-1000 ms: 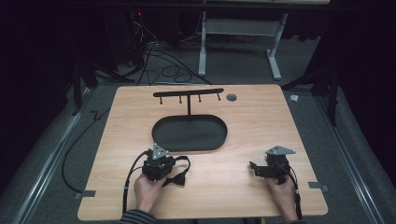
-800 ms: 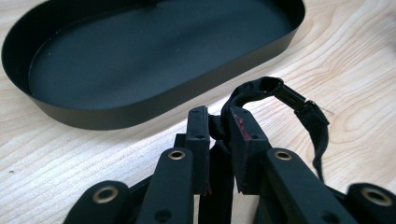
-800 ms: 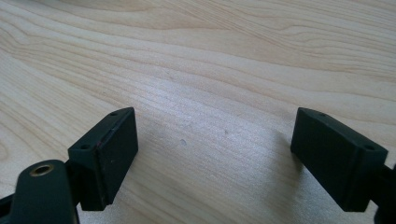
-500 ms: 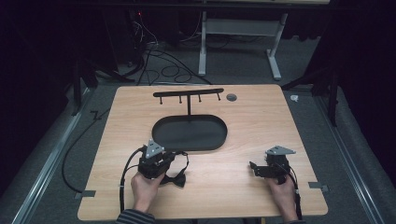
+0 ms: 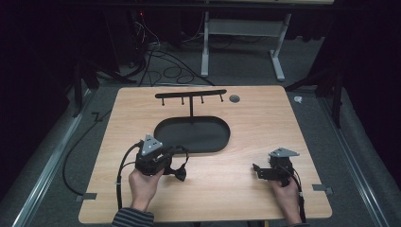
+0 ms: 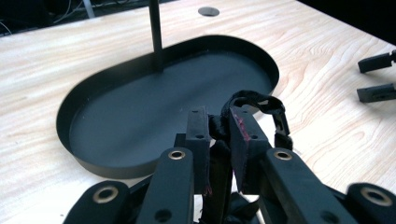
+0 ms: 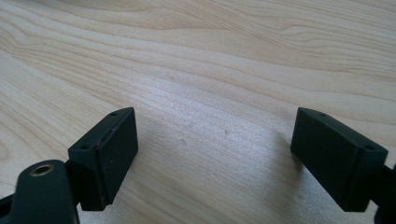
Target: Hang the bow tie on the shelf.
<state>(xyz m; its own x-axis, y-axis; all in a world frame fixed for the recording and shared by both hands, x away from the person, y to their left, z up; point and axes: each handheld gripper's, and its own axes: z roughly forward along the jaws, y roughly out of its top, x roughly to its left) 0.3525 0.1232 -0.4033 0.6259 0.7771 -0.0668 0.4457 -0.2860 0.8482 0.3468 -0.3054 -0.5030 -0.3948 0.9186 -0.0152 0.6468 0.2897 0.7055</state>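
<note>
A: Lifted since the earlier frame: the left gripper (image 5: 177,166) sits higher and a little farther over the table (image 5: 265,118), carrying the black strap (image 5: 178,171). The right gripper (image 5: 257,171) hasn't budged.

B: High view?

A: Strap hangs off the left gripper at the near left, just short of the black oval tray (image 5: 163,130). A T-shaped hook rack (image 5: 191,94) rises from the tray's far side.

B: Left gripper view?

A: Jaws clamped on the strap (image 6: 254,105); its loop and buckle stick out past the tips. Tray (image 6: 74,112) lies directly ahead, rack post (image 6: 155,35) beyond.

B: Right gripper view?

A: Jaws wide apart, nothing between them, bare wood below.

B: Step?

A: Likely the carry. Next probably calls for raising the loop to a hook peg; the post and tray rim are the things to clear.
</note>
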